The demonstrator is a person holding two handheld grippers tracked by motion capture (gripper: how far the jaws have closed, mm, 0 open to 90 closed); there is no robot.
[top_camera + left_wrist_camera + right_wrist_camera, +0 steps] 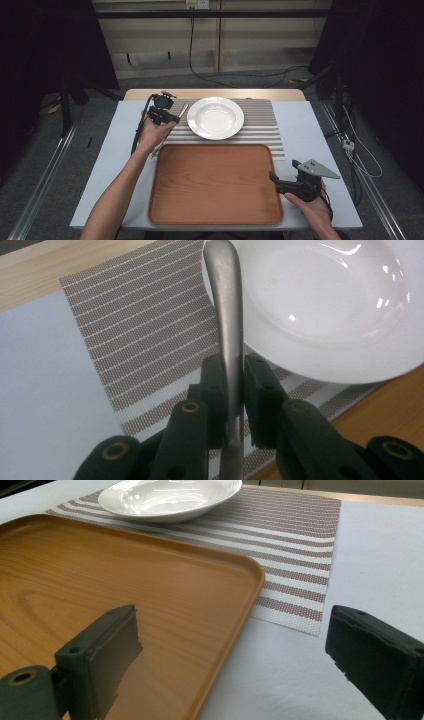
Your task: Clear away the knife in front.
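Clamping a smooth metal handle [227,315], the left gripper [233,390] nears a glossy round plate [340,310]; right gripper [235,655] gapes.

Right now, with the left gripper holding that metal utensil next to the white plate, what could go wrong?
1. The left gripper pinches only the thin handle of the metal utensil, so it may twist or slip out.
2. The utensil's far end sits at the rim of the white plate; a small swing could knock the plate or push it across the striped placemat.
3. The right gripper hangs open at the wooden tray edge and could bump it.
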